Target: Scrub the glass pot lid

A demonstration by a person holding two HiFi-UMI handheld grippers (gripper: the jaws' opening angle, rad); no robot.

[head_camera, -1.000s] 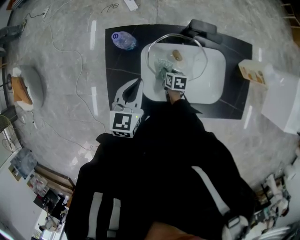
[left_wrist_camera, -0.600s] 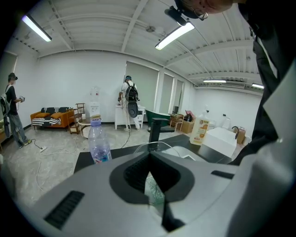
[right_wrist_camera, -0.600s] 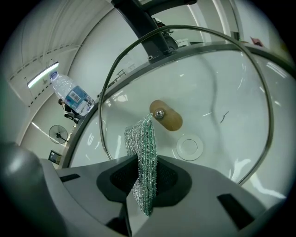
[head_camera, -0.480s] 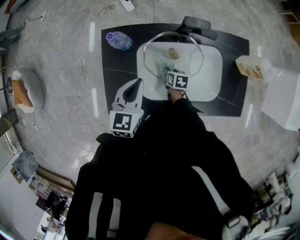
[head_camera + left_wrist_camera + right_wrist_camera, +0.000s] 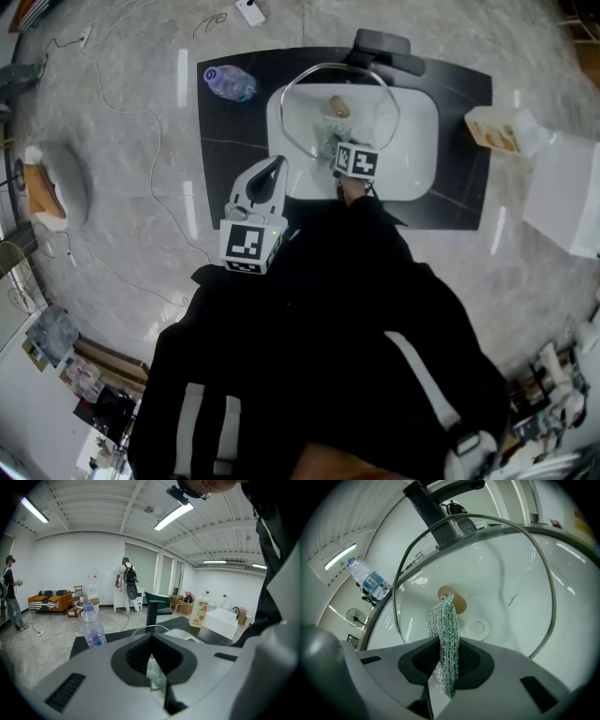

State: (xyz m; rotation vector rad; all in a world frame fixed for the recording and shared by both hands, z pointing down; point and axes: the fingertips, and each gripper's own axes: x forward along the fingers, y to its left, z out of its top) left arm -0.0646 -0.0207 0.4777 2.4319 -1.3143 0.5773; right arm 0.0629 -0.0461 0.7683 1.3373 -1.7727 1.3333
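Right gripper (image 5: pixel 445 665) clamps the mesh scrubber (image 5: pixel 444 625) near the glass pot lid (image 5: pixel 501 569) lying in the sink (image 5: pixel 419 155). Left gripper (image 5: pixel 275 167) sits closed, empty, beside the sink. Unbraced, the lid may skid under scrubbing.

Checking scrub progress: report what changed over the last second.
The right gripper, shut on the green scrubber, has slid slightly rightward across the glass lid, nearer its knob. Nothing was picked up or let go. The lid stays in the sink; the left gripper stays beside it.
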